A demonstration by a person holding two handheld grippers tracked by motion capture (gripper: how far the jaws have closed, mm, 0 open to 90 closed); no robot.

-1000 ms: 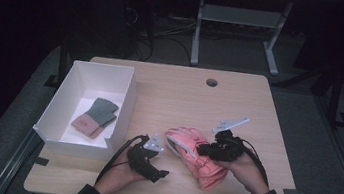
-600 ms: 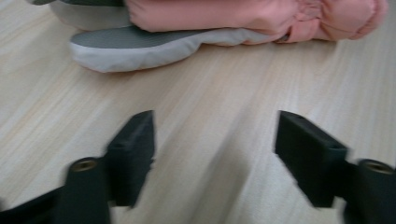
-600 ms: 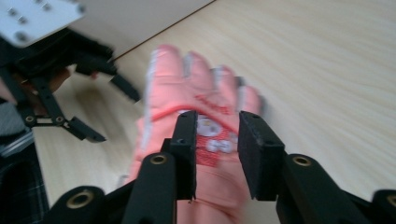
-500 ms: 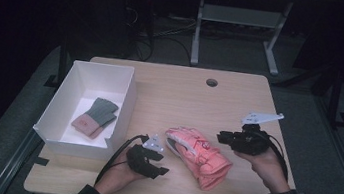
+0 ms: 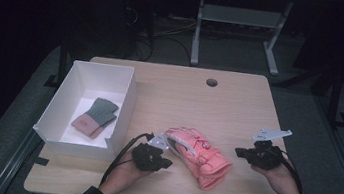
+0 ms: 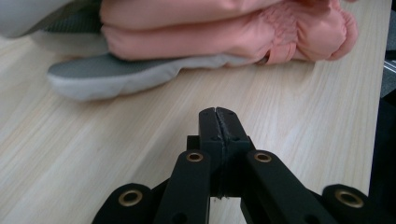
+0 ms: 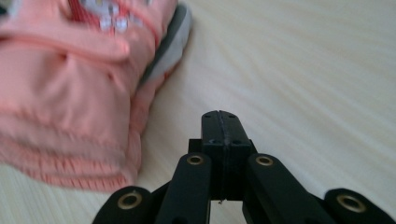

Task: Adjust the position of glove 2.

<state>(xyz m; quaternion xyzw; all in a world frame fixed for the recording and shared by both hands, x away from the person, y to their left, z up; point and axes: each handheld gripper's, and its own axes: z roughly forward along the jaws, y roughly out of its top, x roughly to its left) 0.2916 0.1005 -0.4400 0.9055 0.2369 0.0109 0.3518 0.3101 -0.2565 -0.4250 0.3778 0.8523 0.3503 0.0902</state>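
Near the front edge of the wooden table (image 5: 171, 89), a coral-pink padded ski glove (image 5: 200, 153), lying flat, grey palm edge turned toward the left gripper (image 5: 165, 152). Just beside the glove's finger end, that gripper, held low from below by the left hand (image 5: 122, 173), jaws just closed tight together on nothing, tips short of the grey edge. Off to the glove's cuff side, well apart, the right gripper (image 5: 239, 151), likewise pressed shut and empty, right hand (image 5: 282, 179) angled inward. White marks on the glove's back, possibly a logo, too blurred to read. Farther left, a white box (image 5: 127, 96) holding a smaller grey-and-pink knit glove (image 5: 96, 116).
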